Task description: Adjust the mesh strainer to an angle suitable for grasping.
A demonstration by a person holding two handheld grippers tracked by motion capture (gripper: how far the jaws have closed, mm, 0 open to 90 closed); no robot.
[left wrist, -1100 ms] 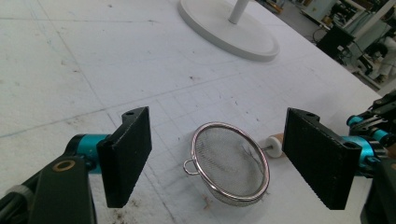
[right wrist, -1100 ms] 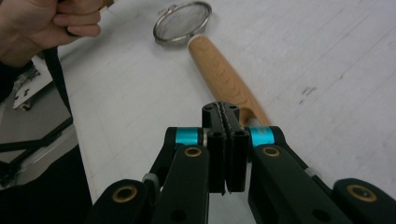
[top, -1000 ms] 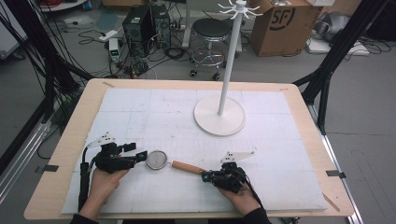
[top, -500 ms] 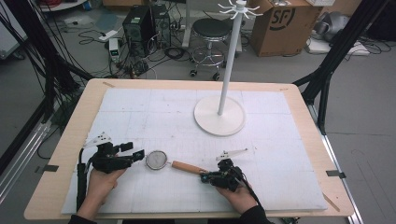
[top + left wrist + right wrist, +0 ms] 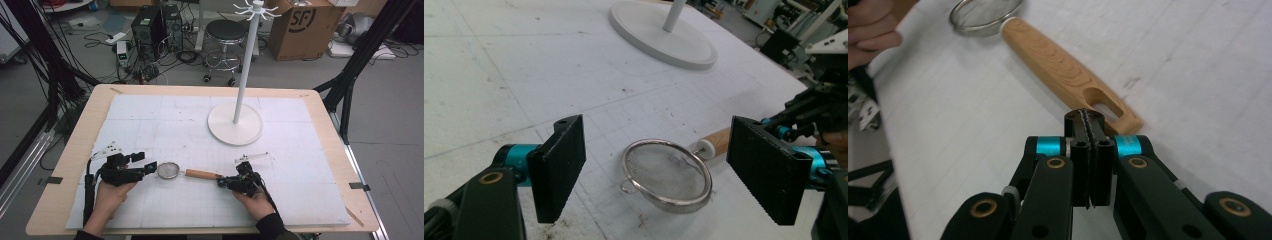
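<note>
A small metal mesh strainer [image 5: 169, 170] with a wooden handle [image 5: 202, 174] lies flat on the white mat near the table's front. My left gripper [image 5: 149, 166] is open just left of the mesh bowl [image 5: 667, 174], its jaws wide to either side of the bowl without touching it. My right gripper [image 5: 221, 183] is shut with nothing between its jaws, and its tips rest right at the slotted end of the handle [image 5: 1068, 73]. A white rack stand [image 5: 235, 123] with a tall pole and hooks on top is on the mat behind.
The white mat [image 5: 150, 120] covers most of the wooden table [image 5: 90, 110]. The rack's round base [image 5: 662, 35] lies ahead of the left gripper. Off the table's far side are a stool [image 5: 226, 31], a cardboard box [image 5: 300, 25] and cables on the floor.
My left gripper has moved a little right, closing in on the strainer's bowl. The right gripper has shifted slightly towards the handle's end. The strainer has stayed put.
</note>
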